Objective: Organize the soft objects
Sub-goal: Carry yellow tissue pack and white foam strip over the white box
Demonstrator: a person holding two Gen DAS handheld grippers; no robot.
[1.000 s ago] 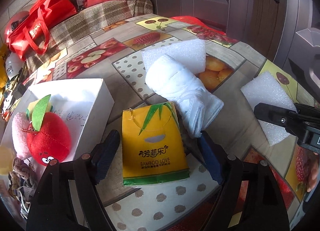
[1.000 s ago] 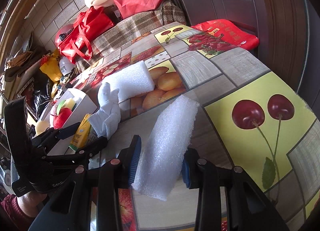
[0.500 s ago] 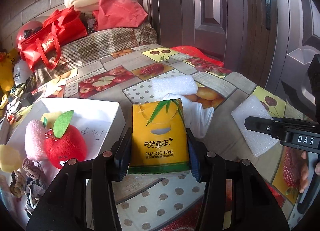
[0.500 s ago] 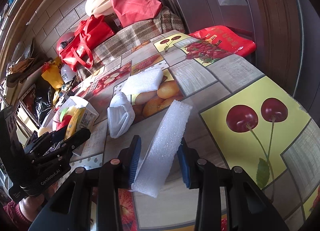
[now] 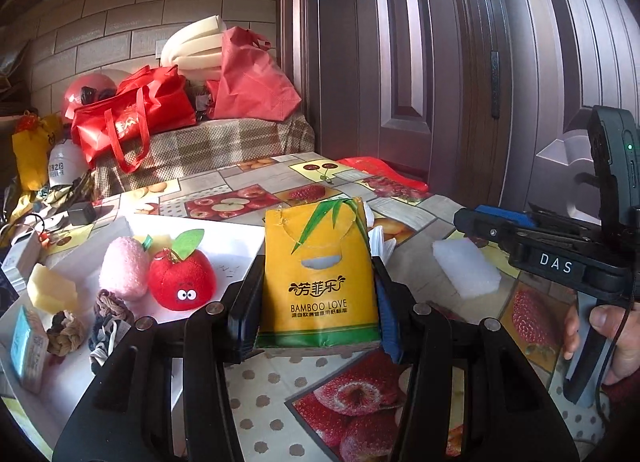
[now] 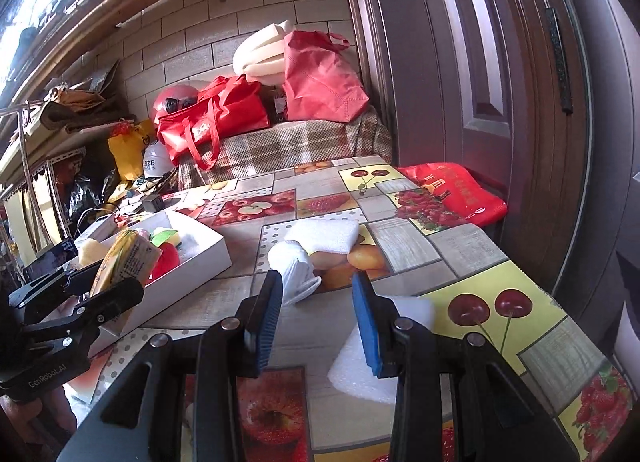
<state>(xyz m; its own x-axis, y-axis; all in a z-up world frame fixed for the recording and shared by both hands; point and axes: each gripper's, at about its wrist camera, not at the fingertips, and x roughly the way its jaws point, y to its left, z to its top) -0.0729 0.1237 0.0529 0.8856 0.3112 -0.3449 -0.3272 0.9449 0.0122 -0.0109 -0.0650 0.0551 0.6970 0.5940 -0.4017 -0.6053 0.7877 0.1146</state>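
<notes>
Tissue pack pinched in the left gripper, raised by the white box.

Yellow tissue pack [image 5: 320, 302] sits upright between the pads of the left gripper [image 5: 316, 264], whose jaws have just been closing and now press on its two sides; it hangs clear of the fruit-print table [image 6: 460, 246], close to the white box [image 5: 236, 246], though I cannot tell whether it is over the box's rim. In the box lie a red plush apple [image 5: 182, 282] and a pink plush [image 5: 124, 274], touching each other. Behind the pack a rolled white towel [image 6: 294, 266] rests against a white sponge [image 6: 326, 236]. The right gripper [image 6: 316, 282] has its jaws drawn close with nothing between the pads; a foam block [image 6: 352, 378] lies on the table, partly hidden behind one finger.
</notes>
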